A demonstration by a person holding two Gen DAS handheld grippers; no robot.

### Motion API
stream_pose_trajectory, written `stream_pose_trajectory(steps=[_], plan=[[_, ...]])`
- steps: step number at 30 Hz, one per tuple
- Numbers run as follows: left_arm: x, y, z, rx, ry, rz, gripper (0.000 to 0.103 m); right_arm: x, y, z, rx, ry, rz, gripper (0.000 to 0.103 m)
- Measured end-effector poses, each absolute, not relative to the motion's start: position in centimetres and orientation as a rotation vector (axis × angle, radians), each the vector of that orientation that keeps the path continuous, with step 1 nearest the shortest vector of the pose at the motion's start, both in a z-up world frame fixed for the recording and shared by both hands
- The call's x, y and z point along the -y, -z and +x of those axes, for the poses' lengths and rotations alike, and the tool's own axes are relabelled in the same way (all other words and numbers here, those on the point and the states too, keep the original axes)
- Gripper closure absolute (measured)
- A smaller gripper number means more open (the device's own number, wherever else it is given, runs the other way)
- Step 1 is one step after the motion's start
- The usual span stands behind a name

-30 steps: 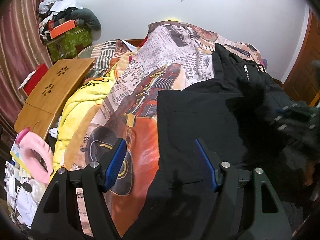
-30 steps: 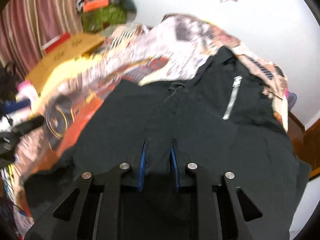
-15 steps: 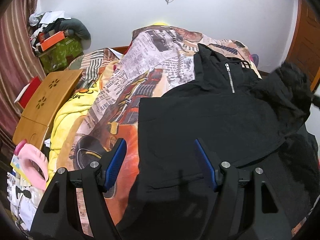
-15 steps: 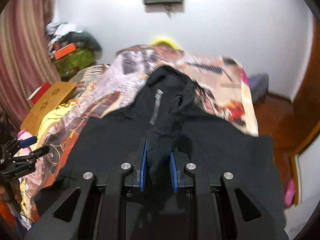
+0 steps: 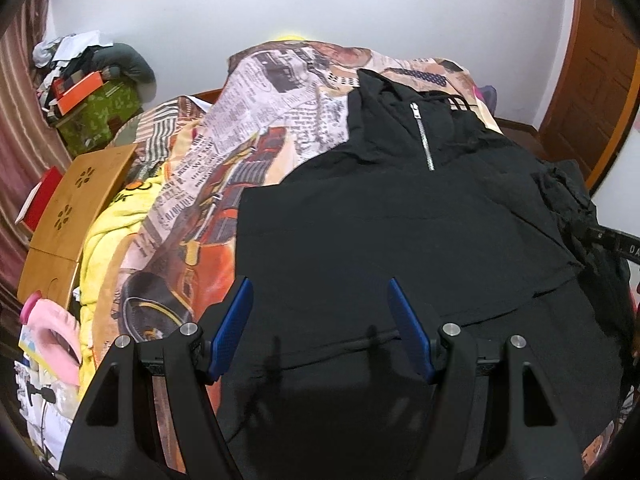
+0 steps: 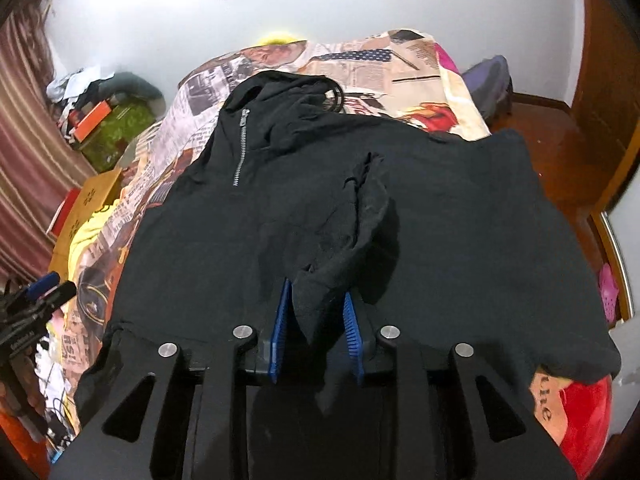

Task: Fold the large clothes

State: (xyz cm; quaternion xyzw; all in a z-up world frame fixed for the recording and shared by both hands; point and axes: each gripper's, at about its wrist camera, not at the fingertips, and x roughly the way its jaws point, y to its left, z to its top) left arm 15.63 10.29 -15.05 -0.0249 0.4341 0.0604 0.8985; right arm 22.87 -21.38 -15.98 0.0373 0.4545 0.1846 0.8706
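Note:
A large black hooded jacket (image 5: 400, 232) with a short silver zipper (image 5: 423, 136) lies spread on the bed, hood at the far end. My left gripper (image 5: 320, 320) is open and empty above the jacket's near left part. In the right wrist view the jacket (image 6: 460, 208) covers most of the bed. My right gripper (image 6: 316, 312) is shut on a bunched sleeve end (image 6: 360, 216) of the jacket, held above its middle. The right gripper's body shows at the left view's right edge (image 5: 618, 242).
A newspaper-print bedsheet (image 5: 256, 120) covers the bed, with a yellow blanket (image 5: 108, 224) at its left. A wooden lap table (image 5: 68, 208), a green box (image 5: 100, 112) and clutter stand along the left. A wooden door (image 5: 592, 80) and floor (image 6: 560, 148) lie right.
My right gripper has carried the sleeve from the jacket's left part across to the right and now holds it lower over the middle. The left gripper stayed open, drifting slightly right.

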Motion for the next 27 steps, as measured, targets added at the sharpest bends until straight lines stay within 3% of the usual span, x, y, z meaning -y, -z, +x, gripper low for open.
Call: stream_pose_trajectory(steps=[10,15,17,27], plan=[[-7.7,15.3,17.0,-0.910,-0.080,-0.042,0.034,26.5,13.6,21.4,-0.922,-0.293,0.127,0.072],[-6.4,14.8,17.5,-0.899,-0.059,-0.033,0.034,30.4,11.7,20.1,-0.849,-0.188,0.190,0.048],[-5.9,14.5,17.7,-0.893,-0.052,-0.030,0.034,32.5,11.0,19.6,-0.820,-0.135,0.222,0.043],[-3.0,14.1,18.9,-0.888,-0.015,-0.012,0.034,41.5,12.2,18.8,-0.800,0.093,0.430,0.035]])
